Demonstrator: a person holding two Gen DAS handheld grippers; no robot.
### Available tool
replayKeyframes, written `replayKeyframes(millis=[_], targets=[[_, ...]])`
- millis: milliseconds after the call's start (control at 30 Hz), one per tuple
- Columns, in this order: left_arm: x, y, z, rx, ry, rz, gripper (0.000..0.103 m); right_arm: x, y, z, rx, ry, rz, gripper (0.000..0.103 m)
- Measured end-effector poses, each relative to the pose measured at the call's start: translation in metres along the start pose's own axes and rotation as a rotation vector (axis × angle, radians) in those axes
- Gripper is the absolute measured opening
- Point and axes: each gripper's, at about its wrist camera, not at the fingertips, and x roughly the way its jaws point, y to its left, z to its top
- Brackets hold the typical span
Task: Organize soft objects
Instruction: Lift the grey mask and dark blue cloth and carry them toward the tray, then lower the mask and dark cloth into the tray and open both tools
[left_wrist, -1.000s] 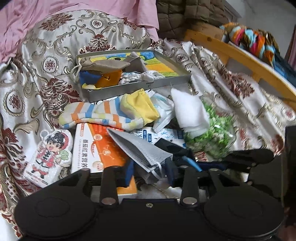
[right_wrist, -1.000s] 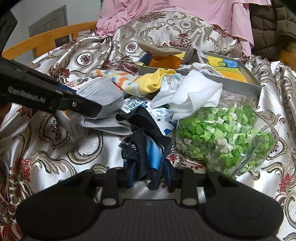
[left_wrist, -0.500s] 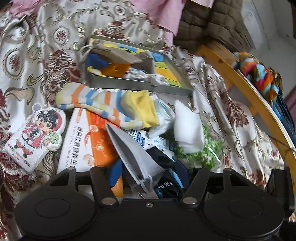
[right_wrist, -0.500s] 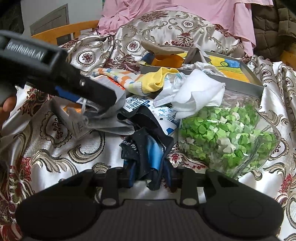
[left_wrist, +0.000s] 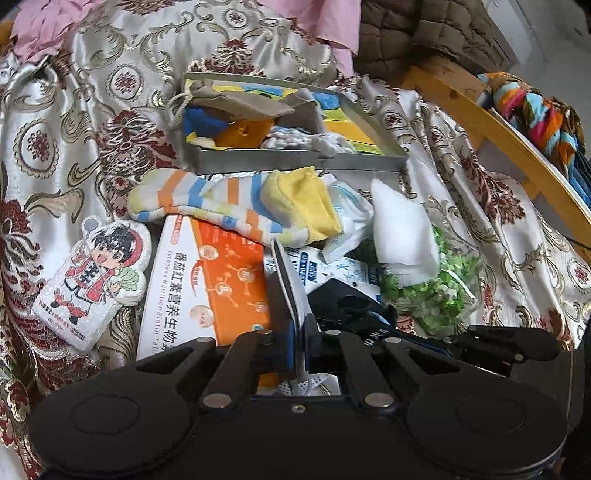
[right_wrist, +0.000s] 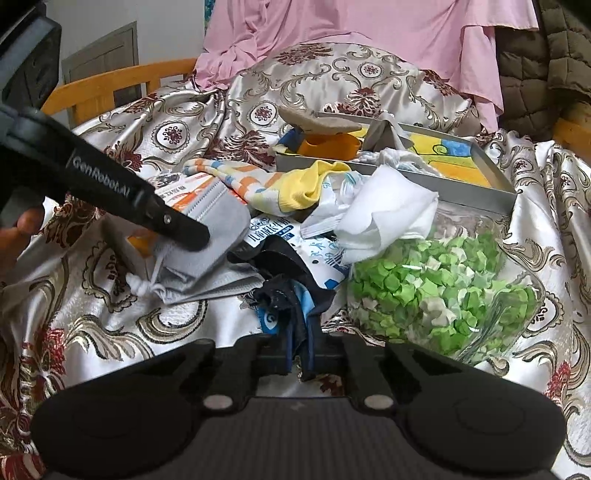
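Note:
My left gripper (left_wrist: 299, 347) has its jaws closing on a grey face mask (left_wrist: 290, 291), which stands edge-on with the pads pressed on its fold. In the right wrist view the left gripper (right_wrist: 195, 236) comes in from the left, with the grey mask (right_wrist: 225, 225) and its ear loops hanging at its tip. My right gripper (right_wrist: 301, 350) has its jaws closing on a dark navy and blue cloth (right_wrist: 291, 302), pinched between the pads. A striped sock with a yellow toe (left_wrist: 221, 206) and a white cloth (left_wrist: 402, 229) lie in the pile beyond.
A metal tray (left_wrist: 295, 162) at the back holds a beige pouch and other soft items. A clear bag of green paper bits (right_wrist: 436, 288) lies right of the pile. An orange box (left_wrist: 207, 288) and a cartoon-figure pad (left_wrist: 92, 280) lie at left. A wooden rail (left_wrist: 498, 122) runs at right.
The left jaws, wide around the grey mask before, have shut on it, and the gripper has rolled a little. The right jaws have tightened on the dark cloth.

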Motion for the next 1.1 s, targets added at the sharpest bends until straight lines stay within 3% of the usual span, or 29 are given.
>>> replayKeyframes(millis=[167,300,467,667,1100], targets=[[-0.011,-0.012,-0.001,0.057,-0.025,-0.009,0.002,-0.004,0.001,0.001,-0.015,-0.022,-0.003,0.006],[-0.025,-0.021,-0.001,0.101,-0.083,-0.016,0.002,-0.02,0.004,0.005,-0.024,-0.091,-0.005,0.006],[-0.05,-0.035,0.0,0.151,-0.218,-0.015,0.001,-0.043,0.006,0.008,-0.03,-0.223,-0.014,0.006],[-0.067,-0.046,0.003,0.22,-0.365,0.038,0.002,-0.064,0.003,0.014,-0.008,-0.369,-0.048,0.006],[-0.057,-0.043,0.022,0.237,-0.443,0.036,0.002,-0.08,-0.012,0.025,0.039,-0.46,-0.085,0.006]])
